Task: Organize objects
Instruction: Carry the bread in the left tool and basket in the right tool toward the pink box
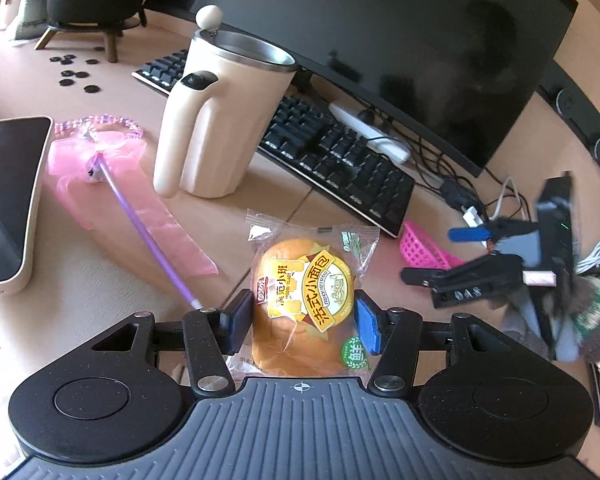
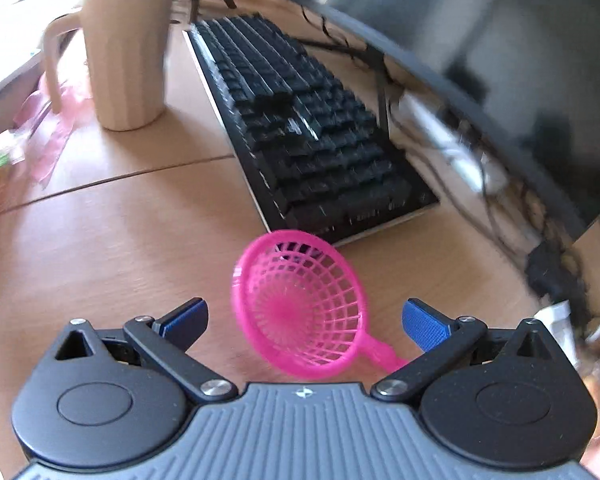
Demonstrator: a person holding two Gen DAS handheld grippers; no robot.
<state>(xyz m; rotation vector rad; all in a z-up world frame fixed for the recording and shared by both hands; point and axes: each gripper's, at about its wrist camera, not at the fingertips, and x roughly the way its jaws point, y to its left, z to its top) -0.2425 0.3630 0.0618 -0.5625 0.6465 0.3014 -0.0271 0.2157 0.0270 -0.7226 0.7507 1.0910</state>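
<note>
The packaged bun (image 1: 304,304) is lying on the tabletop (image 1: 100,280), between the pads of my left hand-held gripper (image 1: 302,322); the pads are touching its sides, so I am judging it gripped. It is probably light and soft in a slippery wrapper, so I am squeezing only at the middle. At 2 o'clock from the bun, the pink strainer (image 2: 300,304) is sitting inside my right hand-held gripper (image 2: 304,320), which is spread wide and not touching it. At 11 o'clock from the bun, the cream mug (image 1: 216,120) is standing.
</note>
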